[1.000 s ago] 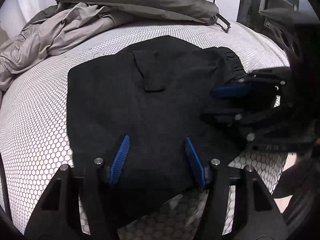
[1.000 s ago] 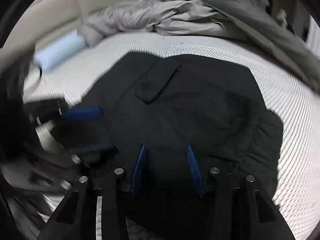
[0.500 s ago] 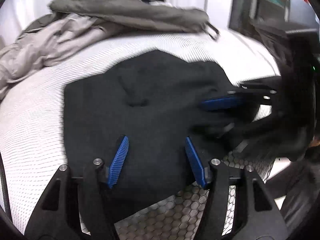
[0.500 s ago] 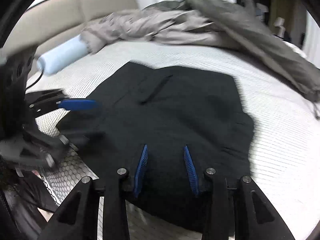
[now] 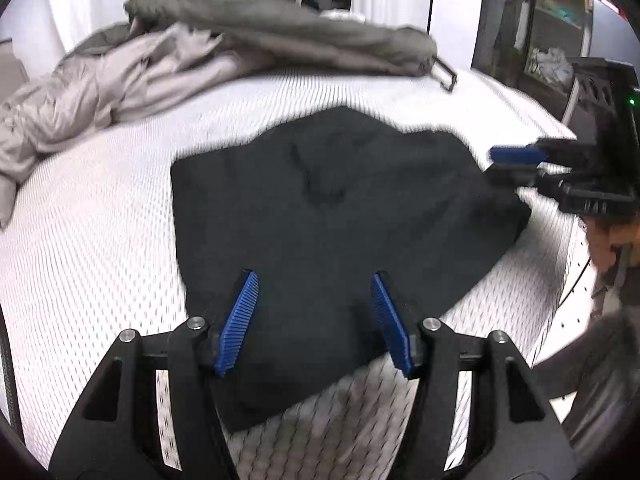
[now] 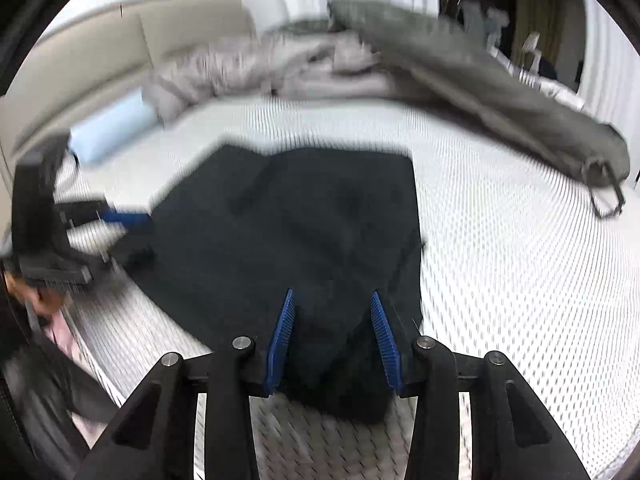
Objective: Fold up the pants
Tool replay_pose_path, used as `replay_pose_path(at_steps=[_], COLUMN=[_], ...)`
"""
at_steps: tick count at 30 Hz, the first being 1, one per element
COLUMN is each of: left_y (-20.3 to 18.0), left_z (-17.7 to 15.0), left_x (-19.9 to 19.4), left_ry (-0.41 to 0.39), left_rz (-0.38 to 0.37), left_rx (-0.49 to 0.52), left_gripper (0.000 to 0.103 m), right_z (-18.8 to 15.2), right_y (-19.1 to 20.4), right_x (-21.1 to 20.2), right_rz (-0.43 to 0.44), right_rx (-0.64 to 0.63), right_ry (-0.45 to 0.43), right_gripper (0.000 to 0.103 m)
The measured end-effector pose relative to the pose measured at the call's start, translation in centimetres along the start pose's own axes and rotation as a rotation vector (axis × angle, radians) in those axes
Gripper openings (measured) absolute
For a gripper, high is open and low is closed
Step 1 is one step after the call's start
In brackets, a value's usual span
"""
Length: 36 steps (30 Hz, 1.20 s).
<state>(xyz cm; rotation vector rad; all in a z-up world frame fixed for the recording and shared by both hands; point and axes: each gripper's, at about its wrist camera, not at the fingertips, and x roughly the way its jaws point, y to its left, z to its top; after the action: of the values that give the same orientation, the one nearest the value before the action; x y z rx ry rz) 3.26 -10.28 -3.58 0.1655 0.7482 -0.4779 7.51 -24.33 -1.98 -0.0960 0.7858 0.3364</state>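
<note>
Your left tool (image 5: 314,322) and right tool (image 6: 332,338) both hang part-open and hold nothing, with the folded black pants (image 5: 332,236) lying flat on the bed (image 5: 100,248) just ahead of and beneath their tips. If another fold remains, nip only the near hem, both sides level.

I see black pants (image 5: 328,216) on the bed (image 5: 100,248), whose cover is white with a fine honeycomb mesh pattern. Along the bed's far edge lie a pale grey-beige garment (image 5: 100,88) and a darker olive-grey one (image 5: 288,36). Both of my grippers, left (image 5: 314,312) and right (image 6: 332,332), are black with ribbed blue pads. A pale blue roll (image 6: 108,128) sits by the beige headboard (image 6: 132,40).
</note>
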Motion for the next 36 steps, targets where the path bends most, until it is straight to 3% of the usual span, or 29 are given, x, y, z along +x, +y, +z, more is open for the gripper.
replay_pose_path(at_steps=[3, 7, 9, 12, 16, 20, 23, 27, 29, 30, 31, 33, 36], left_y=[-0.1, 0.7, 1.2, 2.6, 3.2, 3.2, 3.3, 4.7, 5.7, 6.0, 6.2, 6.8, 7.2], left_z=[2.1, 2.7, 2.7, 1.9, 1.9, 4.4, 5.5, 4.8, 4.3, 4.1, 3.9, 3.8, 4.8], left_x=[2.1, 6.8, 7.1, 5.9, 4.7, 4.4, 7.0, 9.0, 8.5, 8.3, 8.0, 7.5, 6.1], left_ry=[0.010, 0.097, 0.097, 0.102, 0.098, 0.025, 0.086, 0.118, 0.103, 0.106, 0.110, 0.115, 0.080], left_rz=[0.015, 0.042, 0.015, 0.017, 0.047, 0.069, 0.115, 0.092, 0.049, 0.049, 0.072, 0.090, 0.099], left_rx=[-0.002, 0.008, 0.014, -0.010, -0.036, -0.075, -0.080, -0.115, -0.150, -0.157, -0.160, -0.194, -0.239], left_gripper=[0.057, 0.057, 0.059, 0.059, 0.059, 0.059, 0.059, 0.069, 0.070, 0.070, 0.070, 0.064, 0.053], right_z=[1.9, 3.0, 2.6, 2.2, 2.0, 3.5, 4.5, 4.5, 4.0, 3.4, 3.2, 3.2, 3.6], right_y=[2.0, 4.8, 5.0, 2.9, 1.1, 0.6, 2.9, 4.2, 2.7, 1.3, -0.6, -2.3, -1.8], right_x=[2.2, 8.8, 10.4, 9.1, 7.3, 6.4, 8.0, 11.9, 11.7, 10.5, 9.4, 7.8, 6.0], right_rz=[0.016, 0.016, -0.043, -0.170, -0.150, -0.021, -0.027, -0.090, -0.158, -0.174, -0.124, -0.060, -0.061], right_rx=[-0.004, -0.079, -0.139, -0.156, -0.123, 0.007, -0.016, -0.078, -0.090, -0.062, 0.010, 0.086, 0.078], right_ry=[-0.004, 0.116, 0.151, 0.148, 0.129, 0.065, 0.071, 0.183, 0.197, 0.195, 0.185, 0.167, 0.112], right_gripper=[0.042, 0.042, 0.041, 0.037, 0.036, 0.037, 0.037, 0.036, 0.035, 0.028, 0.021, 0.021, 0.028])
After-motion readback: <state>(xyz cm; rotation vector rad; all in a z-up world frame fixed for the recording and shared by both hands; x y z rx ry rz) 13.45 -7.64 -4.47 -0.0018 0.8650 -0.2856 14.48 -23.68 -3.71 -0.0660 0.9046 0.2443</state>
